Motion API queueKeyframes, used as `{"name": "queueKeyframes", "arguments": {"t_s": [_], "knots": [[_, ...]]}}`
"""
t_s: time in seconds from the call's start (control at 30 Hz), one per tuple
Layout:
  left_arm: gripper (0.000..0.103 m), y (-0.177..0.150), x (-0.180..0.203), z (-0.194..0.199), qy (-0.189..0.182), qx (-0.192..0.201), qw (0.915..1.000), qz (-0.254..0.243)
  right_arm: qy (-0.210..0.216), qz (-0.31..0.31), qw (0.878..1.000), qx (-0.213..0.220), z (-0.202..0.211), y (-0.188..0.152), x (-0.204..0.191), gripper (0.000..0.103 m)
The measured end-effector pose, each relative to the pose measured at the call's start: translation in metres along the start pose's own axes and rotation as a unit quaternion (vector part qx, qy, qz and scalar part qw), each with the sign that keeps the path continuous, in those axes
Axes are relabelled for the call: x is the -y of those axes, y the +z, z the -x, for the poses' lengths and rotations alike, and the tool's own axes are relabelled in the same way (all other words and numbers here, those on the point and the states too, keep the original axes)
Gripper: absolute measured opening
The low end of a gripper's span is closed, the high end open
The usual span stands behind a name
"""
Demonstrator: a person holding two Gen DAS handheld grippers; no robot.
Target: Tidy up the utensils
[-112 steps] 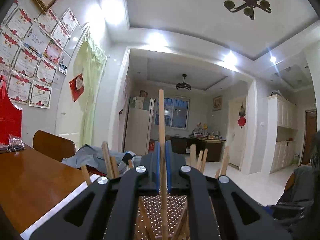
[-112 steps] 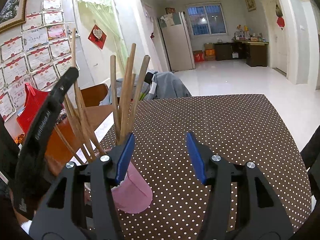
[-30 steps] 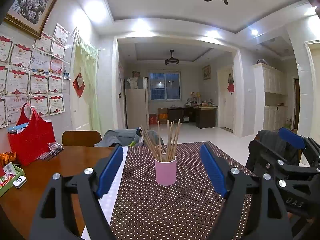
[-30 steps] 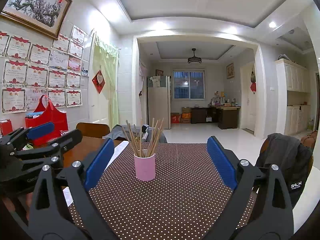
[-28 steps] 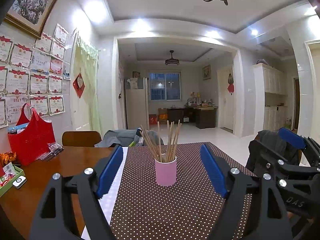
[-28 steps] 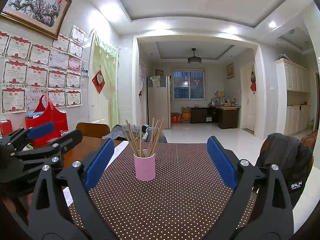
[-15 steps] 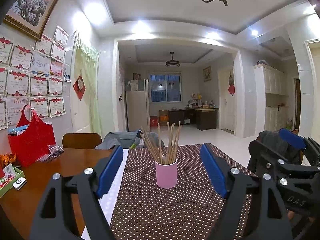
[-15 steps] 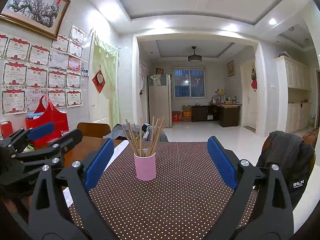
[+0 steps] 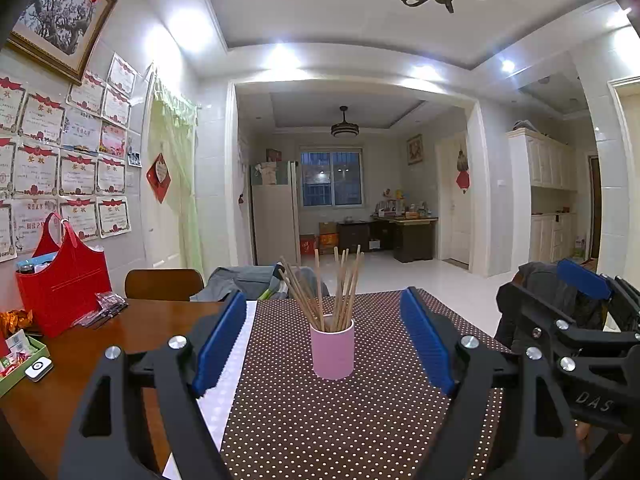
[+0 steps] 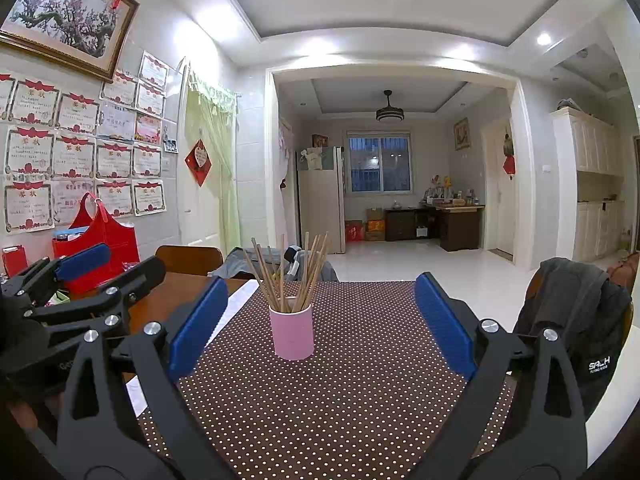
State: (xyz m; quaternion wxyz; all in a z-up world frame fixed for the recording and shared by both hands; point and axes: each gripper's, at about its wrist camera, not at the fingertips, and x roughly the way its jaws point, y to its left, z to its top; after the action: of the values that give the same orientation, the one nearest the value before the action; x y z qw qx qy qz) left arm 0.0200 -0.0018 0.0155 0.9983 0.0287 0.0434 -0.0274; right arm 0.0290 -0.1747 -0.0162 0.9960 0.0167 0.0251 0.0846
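A brown cloth with white polka dots (image 9: 320,420) covers the wooden worktop (image 9: 100,352), with a white strip (image 9: 228,376) along its left edge. On the bare wood stands a red bag (image 9: 64,288), with clear packets (image 9: 106,306) beside it and a green tray (image 9: 20,360) nearer the edge. A brown chair back (image 9: 164,284) rises behind the worktop. Framed certificates (image 10: 76,152) cover the left wall under a blossom painting (image 10: 68,12). A dark jacket (image 10: 580,320) hangs on a chair at right. A refrigerator (image 10: 320,200), window (image 10: 378,166) and dark desk (image 10: 456,224) fill the far room.

Wooden chopsticks (image 9: 320,288), glossy wooden table (image 9: 80,368).
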Motion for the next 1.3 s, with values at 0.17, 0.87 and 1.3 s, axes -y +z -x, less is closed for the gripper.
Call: {"name": "queueKeyframes", "arguments": {"t_s": [0.17, 0.87, 1.3], "knots": [[0.078, -0.0011, 0.002, -0.0003, 0.0, -0.002, 1.0, 0.002, 0.0, 0.0, 1.0, -0.001, 0.0016, -0.001, -0.0014, 0.093], [0.078, -0.0016, 0.0017, -0.0009, -0.002, -0.002, 1.0, -0.001, 0.001, -0.005, 1.0, -0.004, 0.0041, -0.002, -0.0047, 0.093], [0.078, -0.0023, 0.0019, -0.0011, -0.002, -0.002, 1.0, -0.001, 0.002, -0.007, 1.0, -0.005, 0.0046, -0.0028, -0.006, 0.093]]}}
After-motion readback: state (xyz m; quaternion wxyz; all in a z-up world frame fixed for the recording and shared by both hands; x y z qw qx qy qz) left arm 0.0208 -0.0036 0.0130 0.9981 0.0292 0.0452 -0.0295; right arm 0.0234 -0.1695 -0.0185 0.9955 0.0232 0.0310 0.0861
